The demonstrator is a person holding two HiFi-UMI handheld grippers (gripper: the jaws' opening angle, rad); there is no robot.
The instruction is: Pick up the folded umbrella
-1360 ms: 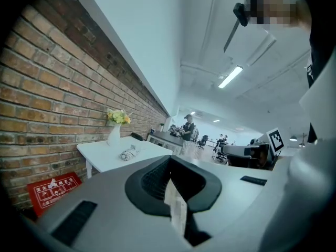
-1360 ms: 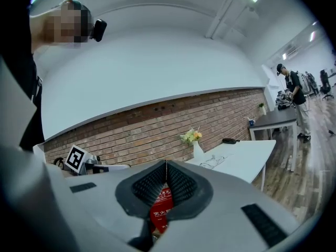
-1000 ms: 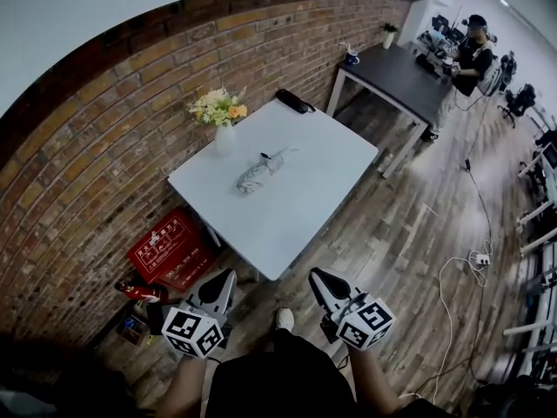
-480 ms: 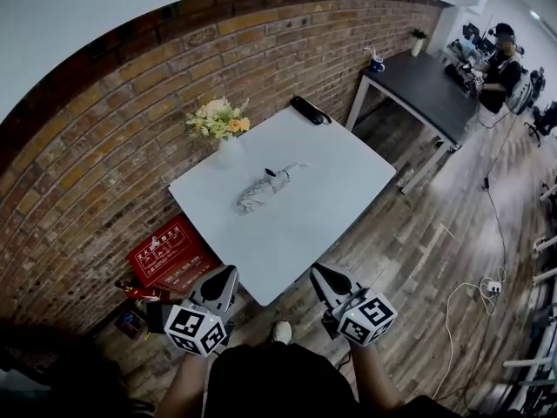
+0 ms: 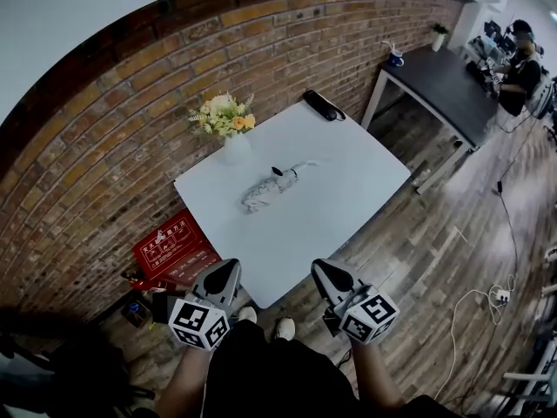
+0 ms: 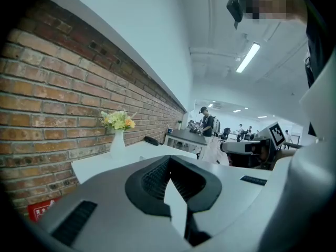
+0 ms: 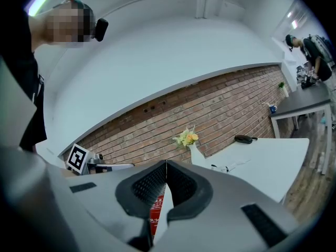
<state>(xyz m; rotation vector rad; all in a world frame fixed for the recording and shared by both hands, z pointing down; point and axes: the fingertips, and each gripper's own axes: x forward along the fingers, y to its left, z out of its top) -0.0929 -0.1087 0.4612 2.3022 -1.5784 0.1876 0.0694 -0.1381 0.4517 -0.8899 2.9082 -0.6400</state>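
The folded umbrella (image 5: 270, 187), grey patterned with a dark handle end, lies on the middle of the white table (image 5: 348, 190). It shows small and low on the tabletop in the right gripper view (image 7: 231, 167). My left gripper (image 5: 222, 273) hovers just short of the table's near corner, jaws shut with nothing between them (image 6: 169, 159). My right gripper (image 5: 324, 271) is held beside it at the same distance, also shut and empty (image 7: 166, 164). Both are well short of the umbrella.
A white vase of flowers (image 5: 228, 124) stands at the table's wall side, and a black object (image 5: 322, 105) lies at its far edge. A red box (image 5: 170, 246) sits on the floor by the brick wall. Beyond are a dark table (image 5: 444, 77) and a person (image 5: 522, 50).
The table has drawn nearer in the head view, and both grippers now sit closer to its near corner. Their jaws are unchanged.
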